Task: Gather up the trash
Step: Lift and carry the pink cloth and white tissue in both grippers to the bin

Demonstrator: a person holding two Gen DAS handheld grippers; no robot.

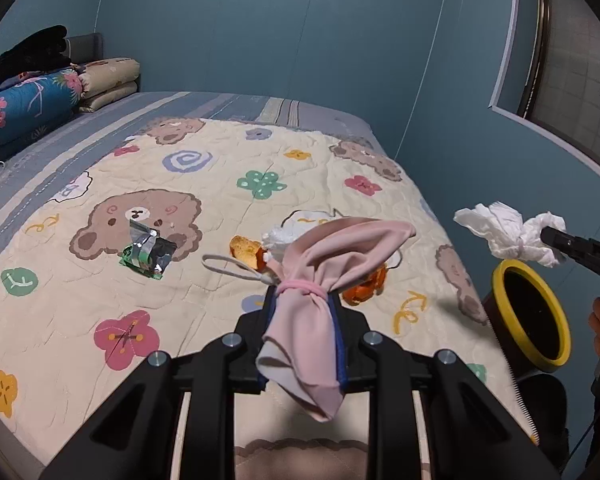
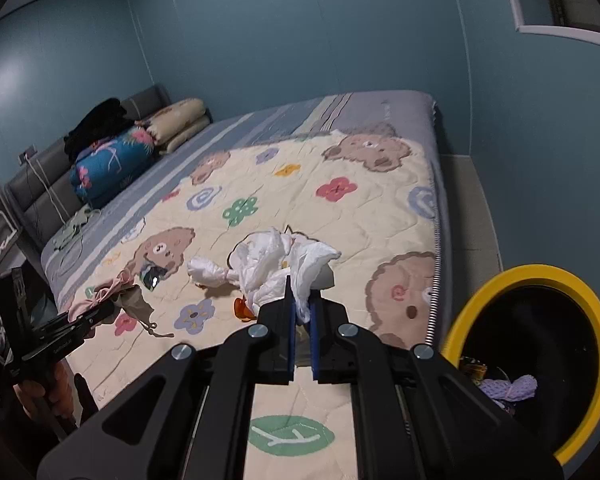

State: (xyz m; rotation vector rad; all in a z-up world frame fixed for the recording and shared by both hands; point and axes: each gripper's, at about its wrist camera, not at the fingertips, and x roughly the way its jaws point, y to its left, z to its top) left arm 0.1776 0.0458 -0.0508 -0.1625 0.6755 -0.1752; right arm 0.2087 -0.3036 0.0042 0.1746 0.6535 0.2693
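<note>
My left gripper (image 1: 302, 300) is shut on a pink face mask (image 1: 332, 256) and holds it above the bed; it also shows in the right wrist view (image 2: 104, 294). My right gripper (image 2: 300, 300) is shut on a crumpled white tissue (image 2: 276, 264), held near the bed's right edge; the tissue also shows in the left wrist view (image 1: 508, 232). A yellow-rimmed black bin (image 2: 540, 360) stands on the floor beside the bed, with some trash inside. On the quilt lie a foil wrapper (image 1: 150, 250), orange peel (image 1: 246, 252) and another white tissue (image 1: 278, 238).
The bed carries a cream quilt with bears and flowers (image 1: 220, 168). Folded blankets and pillows (image 1: 36, 96) are stacked at the headboard. Blue walls surround the bed, and a narrow floor strip (image 2: 472, 216) runs along its right side.
</note>
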